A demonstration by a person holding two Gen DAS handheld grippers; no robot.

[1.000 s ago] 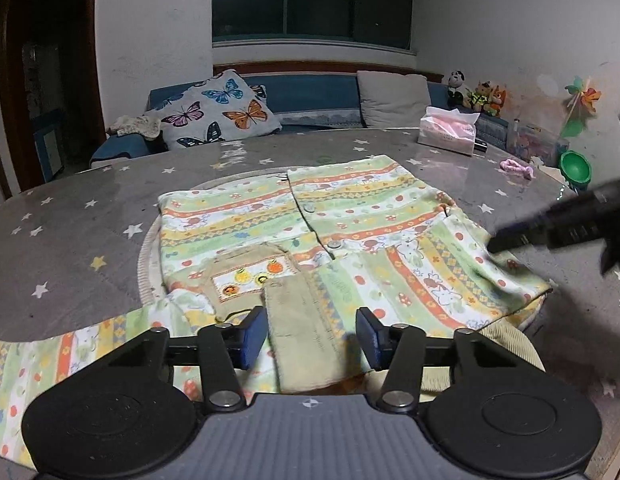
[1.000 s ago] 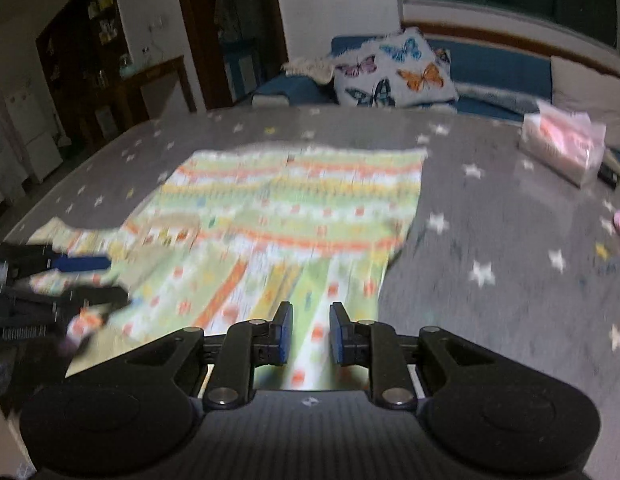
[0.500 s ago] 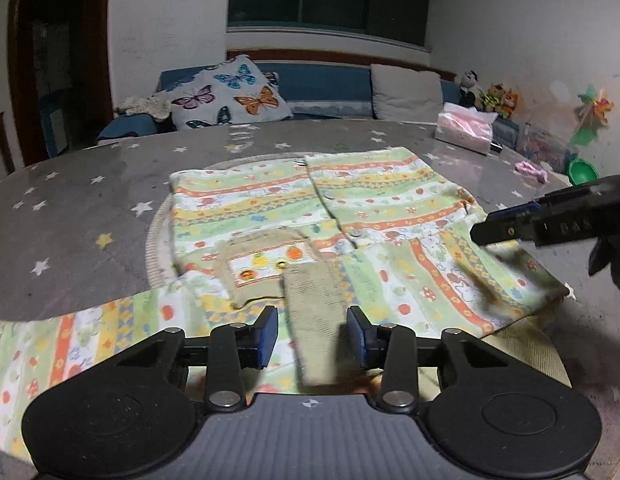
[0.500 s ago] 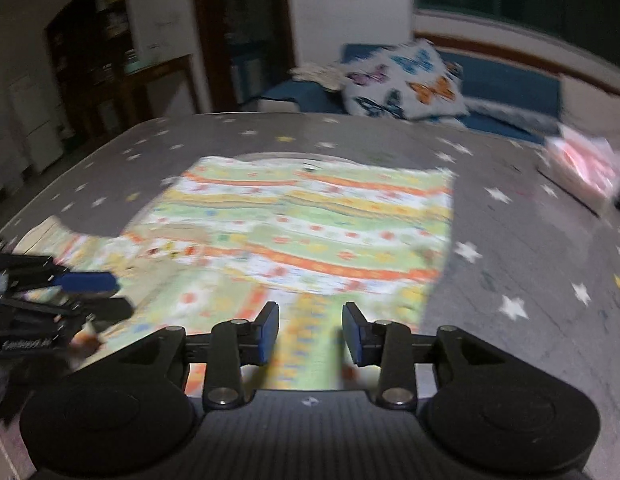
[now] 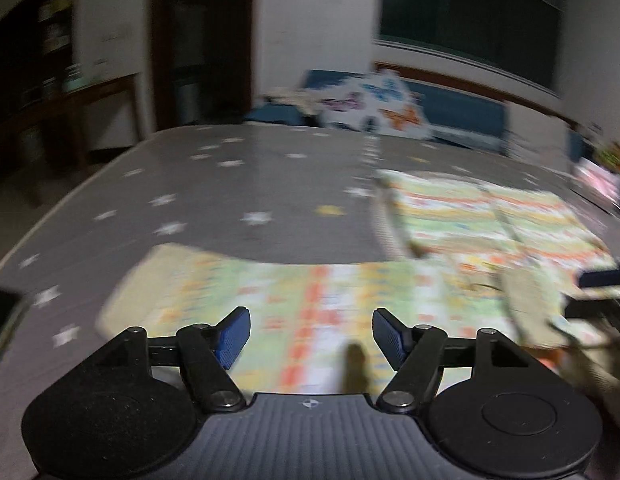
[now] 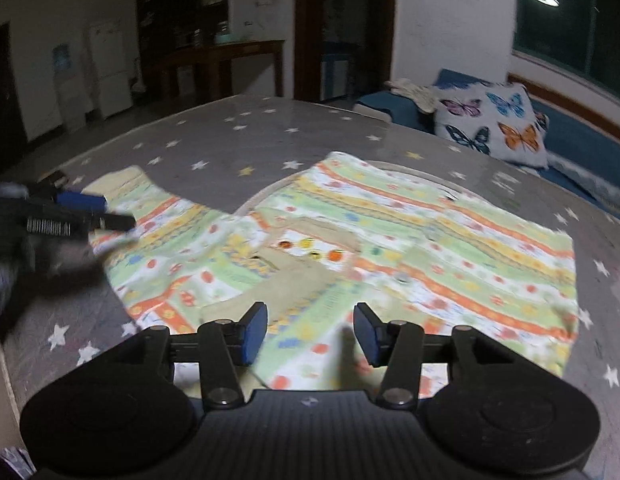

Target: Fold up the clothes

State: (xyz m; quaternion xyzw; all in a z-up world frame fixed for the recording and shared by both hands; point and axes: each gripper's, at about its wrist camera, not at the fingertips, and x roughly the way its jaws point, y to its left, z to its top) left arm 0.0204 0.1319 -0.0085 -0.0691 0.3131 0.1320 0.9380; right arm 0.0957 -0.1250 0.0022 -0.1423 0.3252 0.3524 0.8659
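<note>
- I hold two black two-finger claws with blue pads over a round table (image 6: 238,136) covered in grey cloth printed with white and yellow stars.
- The thing to fold is a small child's shirt of pale cotton, striped green, yellow and orange with little fruit prints (image 6: 389,240). It lies flat and face up in the middle of the table, buttoned front upward.
- One sleeve (image 5: 238,292) is spread out straight towards the table's left edge. Its long axis runs sideways, crosswise to the shirt's body.
- My left claw (image 5: 310,334) hangs just above the middle of that sleeve, fingers spread wide with nothing between them. The left view is blurred, so I cannot tell whether the pads touch the fabric.
- My right claw (image 6: 308,334) is also spread wide and empty. It sits over the near edge of the shirt's body, close to the collar and the tan chest patch with fruit buttons (image 6: 310,250).
- In the right view, the left claw (image 6: 98,210) appears near the sleeve's cuff end, by the table's left edge.
- I judge the left claw to be the nearer one to the loose sleeve. The sleeve's cuff lies to the left of the body, so the fold would carry it rightwards, across onto the chest.
- A white cushion with coloured butterflies (image 6: 493,124) rests on a blue sofa beyond the far edge.
</note>
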